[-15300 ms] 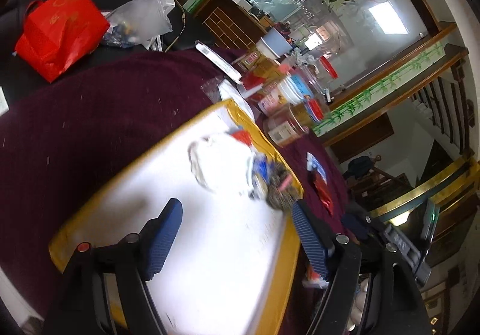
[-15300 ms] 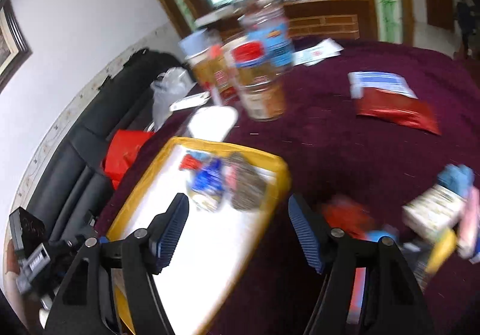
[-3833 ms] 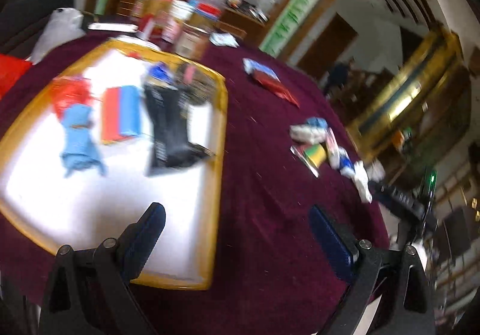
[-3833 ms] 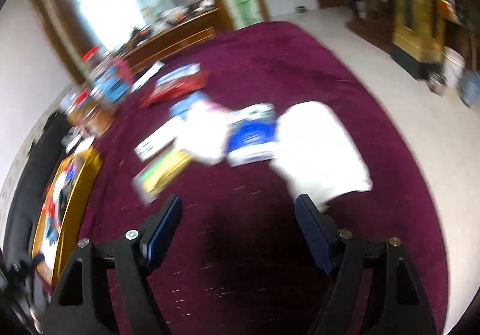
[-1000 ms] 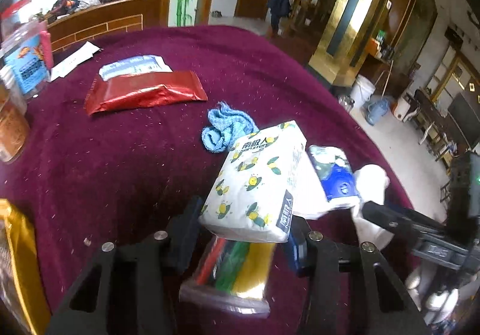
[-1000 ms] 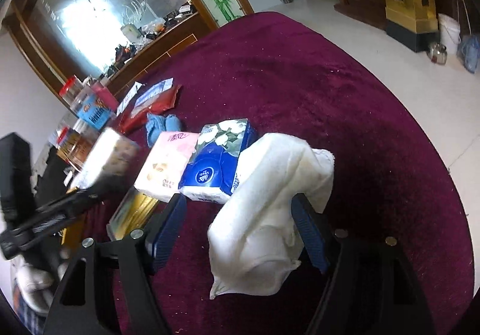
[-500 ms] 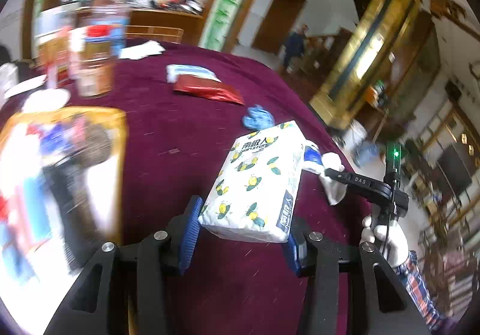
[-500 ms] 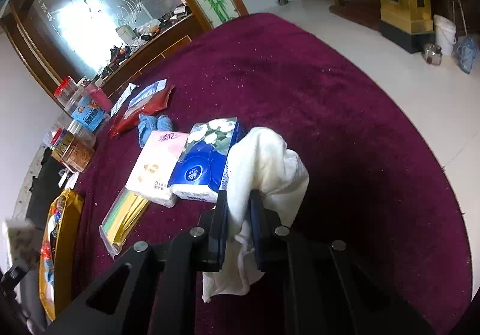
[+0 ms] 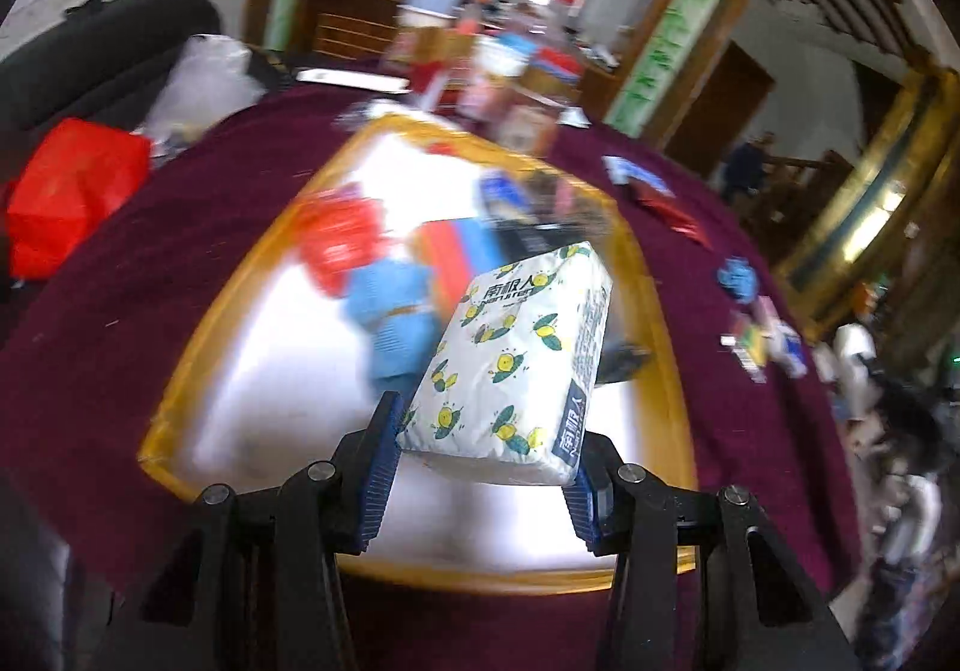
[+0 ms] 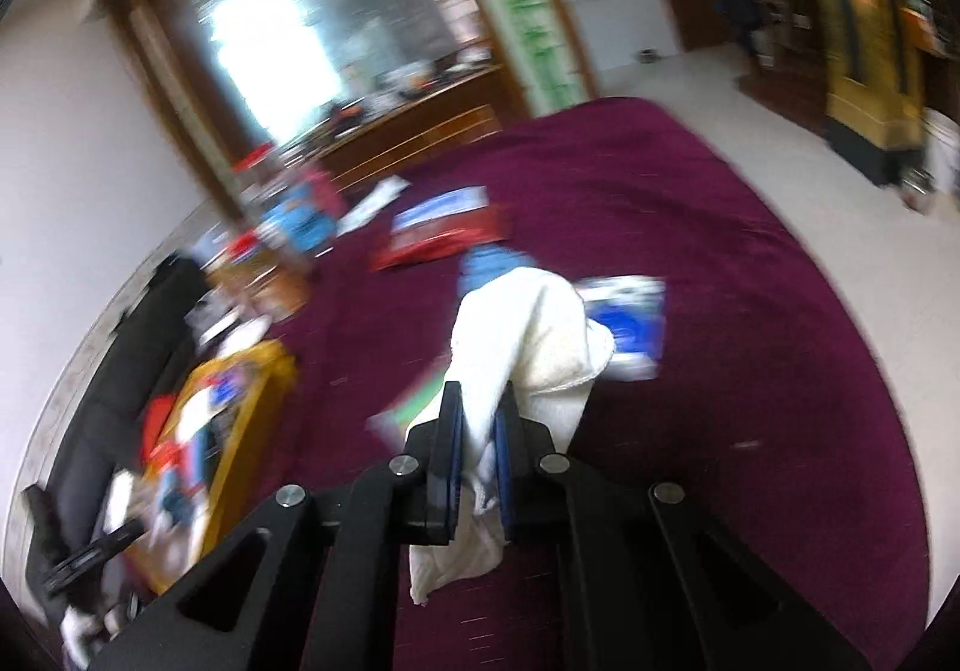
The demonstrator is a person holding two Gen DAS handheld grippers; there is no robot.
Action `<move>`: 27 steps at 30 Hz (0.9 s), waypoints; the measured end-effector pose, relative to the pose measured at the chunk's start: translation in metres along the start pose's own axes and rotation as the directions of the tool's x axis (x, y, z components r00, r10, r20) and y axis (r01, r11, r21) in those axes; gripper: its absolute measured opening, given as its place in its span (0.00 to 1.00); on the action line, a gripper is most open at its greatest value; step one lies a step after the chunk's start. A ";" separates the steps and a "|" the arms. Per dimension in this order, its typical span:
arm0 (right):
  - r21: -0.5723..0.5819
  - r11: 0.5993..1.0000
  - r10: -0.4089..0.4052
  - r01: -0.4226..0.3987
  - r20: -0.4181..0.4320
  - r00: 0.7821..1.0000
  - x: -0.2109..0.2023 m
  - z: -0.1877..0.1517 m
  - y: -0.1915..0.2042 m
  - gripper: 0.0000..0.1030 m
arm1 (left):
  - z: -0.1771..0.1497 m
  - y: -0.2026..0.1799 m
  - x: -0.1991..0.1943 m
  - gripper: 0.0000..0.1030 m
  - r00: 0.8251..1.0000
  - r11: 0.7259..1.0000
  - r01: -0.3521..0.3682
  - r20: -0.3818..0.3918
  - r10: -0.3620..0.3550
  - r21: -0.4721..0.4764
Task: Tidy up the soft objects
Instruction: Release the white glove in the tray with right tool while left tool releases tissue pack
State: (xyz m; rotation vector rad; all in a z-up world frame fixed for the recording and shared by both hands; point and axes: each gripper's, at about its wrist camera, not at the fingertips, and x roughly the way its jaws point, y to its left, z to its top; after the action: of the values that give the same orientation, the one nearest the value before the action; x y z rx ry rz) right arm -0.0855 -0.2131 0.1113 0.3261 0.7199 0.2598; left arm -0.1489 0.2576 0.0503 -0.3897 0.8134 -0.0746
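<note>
Left gripper (image 9: pixel 477 470) clamped on the tissue pack (image 9: pixel 516 356), white wrapper with yellow fruit print, pads pressing both short sides, pack jutting up toward frame centre. Hanging over the near end of the yellow-rimmed tray (image 9: pixel 651 305), which fills the middle of the left wrist view. Already in the tray: a red pouch (image 9: pixel 339 242), a blue cloth (image 9: pixel 396 311), a red-and-blue packet (image 9: pixel 462 251), darker items behind, all smeared by motion blur.

Over in the right wrist view: right gripper (image 10: pixel 477 461) squeezed tight on the white towel (image 10: pixel 528 335), jaws nearly together, cloth bunched above the pads and a loose tail drooping below them at lower centre. Tray far off at the lower left of that frame. On the maroon tablecloth (image 10: pixel 750 311) behind the towel, a blue tissue packet (image 10: pixel 627 320), a small blue cloth (image 10: pixel 486 263) and a red wrapper (image 10: pixel 444 239) not yet collected.

Risks from here, as a guess: pack held only at its rear end, so a quick swing could pivot it out of the pads or drop it onto the blue cloth instead of bare tray floor. Towel's dangling tail likely to drag across the table and snag loose packets, or slip free, with so little fabric pinched. Both hands converging on one tray, so a collision near the rim possible.
</note>
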 end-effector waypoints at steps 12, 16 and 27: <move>-0.193 0.928 0.256 -0.319 -0.293 0.921 0.079 -0.048 0.194 0.09 | -0.002 0.037 0.012 0.68 0.969 0.968 -0.248 -0.009 0.248 -0.042; -0.232 0.901 0.259 -0.367 -0.391 0.883 0.107 -0.073 0.237 0.09 | 0.006 0.045 0.020 0.69 0.963 0.960 -0.269 -0.018 0.268 -0.080; -0.329 0.850 0.158 -0.412 -0.586 0.794 0.165 -0.133 0.302 0.09 | -0.006 0.063 -0.043 0.76 0.976 0.968 -0.038 0.198 0.089 -0.249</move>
State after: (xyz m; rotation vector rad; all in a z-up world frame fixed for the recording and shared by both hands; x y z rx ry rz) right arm -0.0922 0.1470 0.0325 -0.0924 1.1441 0.8299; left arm -0.1879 0.3230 0.0536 -0.5932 0.6279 0.1265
